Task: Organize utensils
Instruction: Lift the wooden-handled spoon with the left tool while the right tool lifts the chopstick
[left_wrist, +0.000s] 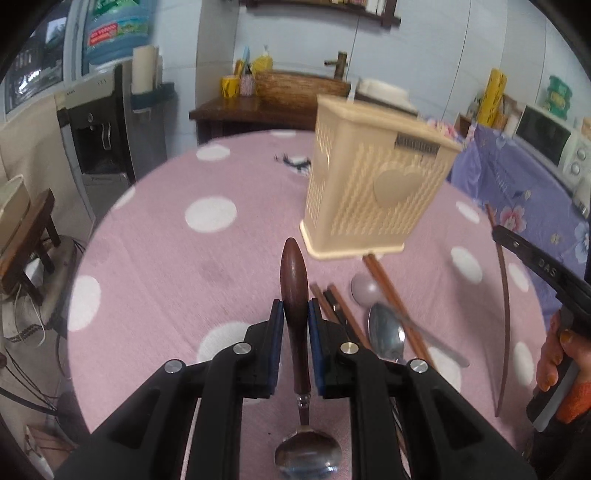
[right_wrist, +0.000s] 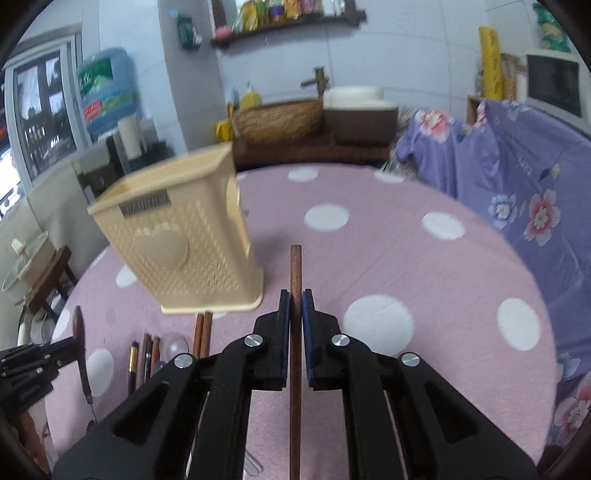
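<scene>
The left gripper sits at bottom centre of its own view, jaws clamped on a spoon handle. The right gripper, bottom centre of its view, pinches a chopstick. A bare hand grips the right tool at the left view's right edge.
</scene>
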